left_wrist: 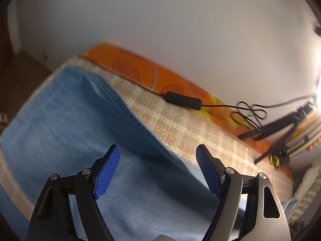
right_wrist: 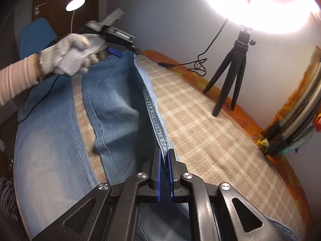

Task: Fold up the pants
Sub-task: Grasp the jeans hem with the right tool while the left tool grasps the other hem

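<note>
Light blue jeans (right_wrist: 112, 108) lie on a beige checked cloth (right_wrist: 210, 136). My right gripper (right_wrist: 164, 152) is shut on the raised seam edge of the jeans, which runs taut away from it. The other leg (right_wrist: 50, 152) lies flat to the left. My left gripper (left_wrist: 157, 150) is open, with blue pads (left_wrist: 108, 172) spread wide above the jeans (left_wrist: 66, 120) beside their stitched edge. It also shows in the right wrist view (right_wrist: 120, 50), held by a gloved hand (right_wrist: 70, 54) at the far end of the jeans.
A black tripod (right_wrist: 230, 72) with a bright ring light (right_wrist: 258, 4) stands at the far right on the orange sheet (left_wrist: 144, 74). A black cable with an inline box (left_wrist: 182, 100) runs along the far edge. Metal tubes (right_wrist: 297, 112) lean at the right wall.
</note>
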Demonstrator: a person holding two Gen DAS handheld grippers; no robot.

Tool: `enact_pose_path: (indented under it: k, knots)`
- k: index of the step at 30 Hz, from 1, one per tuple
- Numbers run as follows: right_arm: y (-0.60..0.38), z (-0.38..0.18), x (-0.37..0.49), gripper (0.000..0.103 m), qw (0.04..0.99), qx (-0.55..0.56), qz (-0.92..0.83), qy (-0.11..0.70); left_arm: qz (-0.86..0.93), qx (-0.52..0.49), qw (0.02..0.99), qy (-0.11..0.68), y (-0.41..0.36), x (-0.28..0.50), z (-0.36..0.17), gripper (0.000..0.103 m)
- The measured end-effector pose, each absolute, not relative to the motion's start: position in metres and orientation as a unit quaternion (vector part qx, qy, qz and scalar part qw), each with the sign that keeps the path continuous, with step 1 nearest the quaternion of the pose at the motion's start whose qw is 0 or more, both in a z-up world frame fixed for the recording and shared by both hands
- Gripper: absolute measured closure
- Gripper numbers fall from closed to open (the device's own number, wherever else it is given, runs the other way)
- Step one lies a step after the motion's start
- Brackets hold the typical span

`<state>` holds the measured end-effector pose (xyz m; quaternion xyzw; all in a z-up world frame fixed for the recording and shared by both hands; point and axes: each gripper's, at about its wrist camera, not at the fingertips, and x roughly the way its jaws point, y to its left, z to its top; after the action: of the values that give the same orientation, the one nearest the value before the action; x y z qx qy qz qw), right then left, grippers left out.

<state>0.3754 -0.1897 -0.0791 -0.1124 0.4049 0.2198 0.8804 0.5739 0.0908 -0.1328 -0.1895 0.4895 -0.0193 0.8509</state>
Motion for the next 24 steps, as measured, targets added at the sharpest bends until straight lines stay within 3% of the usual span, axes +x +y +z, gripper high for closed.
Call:
enact_pose_path:
  k: [4, 7, 8, 9, 10, 24]
  knots:
    - [-0.194, -0.079, 0.377, 0.099, 0.882, -0.101, 0.218, 0.407, 0.025, -0.213, 0.839, 0.500, 0.102, 0.590, -0.153, 0.025]
    - [-0.192, -0.077, 0.374, 0.099, 0.881, -0.104, 0.220, 0.405, 0.053, -0.235, 0.837, 0.492, 0.113, 0.596, -0.159, 0.034]
    - [-0.190, -0.077, 0.373, 0.099, 0.881, -0.107, 0.219, 0.405, 0.059, -0.235, 0.837, 0.490, 0.116, 0.597, -0.161, 0.051]
    - [-0.189, -0.077, 0.372, 0.099, 0.881, -0.111, 0.219, 0.405, 0.061, -0.229, 0.838, 0.491, 0.117, 0.598, -0.163, 0.082]
    - [-0.189, -0.077, 0.372, 0.099, 0.881, -0.114, 0.217, 0.405, 0.062, -0.216, 0.841, 0.493, 0.116, 0.598, -0.163, 0.094]
    - [-0.181, -0.030, 0.344, 0.100, 0.888, -0.142, 0.191, 0.393, 0.025, -0.171, 0.897, 0.407, 0.143, 0.501, -0.082, 0.099]
